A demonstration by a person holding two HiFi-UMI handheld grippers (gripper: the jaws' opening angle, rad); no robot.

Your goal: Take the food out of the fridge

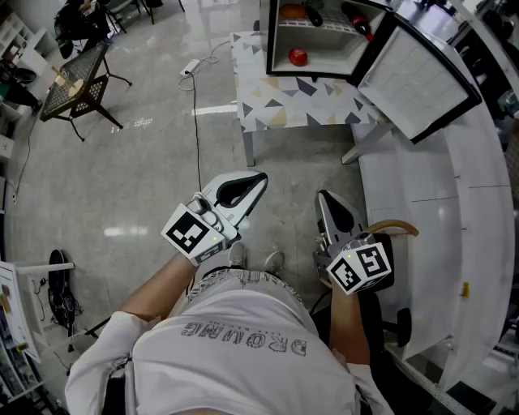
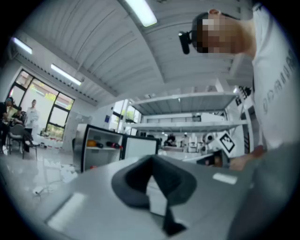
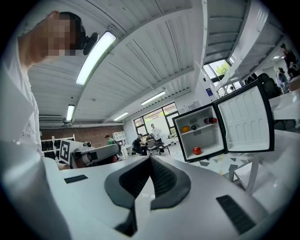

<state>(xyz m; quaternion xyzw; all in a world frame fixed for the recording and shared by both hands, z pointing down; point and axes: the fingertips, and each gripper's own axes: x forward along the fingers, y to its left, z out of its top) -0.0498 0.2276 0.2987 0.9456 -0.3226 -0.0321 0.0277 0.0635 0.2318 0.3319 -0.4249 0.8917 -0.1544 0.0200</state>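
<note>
A small black-framed fridge (image 1: 320,36) stands open on a low table far ahead of me, its door (image 1: 422,77) swung to the right. A red round fruit (image 1: 298,57) lies on the lower level. On the shelf above are an orange fruit (image 1: 292,11) and dark bottles (image 1: 357,20). The right gripper view shows the same fridge (image 3: 201,136) with the red fruit (image 3: 197,150) and the orange fruit (image 3: 186,129). My left gripper (image 1: 260,177) and right gripper (image 1: 323,195) are held close to my body, both shut and empty, well short of the fridge.
The fridge rests on a low table with a triangle pattern (image 1: 300,101). A long white counter (image 1: 454,203) runs along the right. A black mesh table (image 1: 77,81) stands at far left, and a cable (image 1: 195,105) crosses the floor. People sit in the background.
</note>
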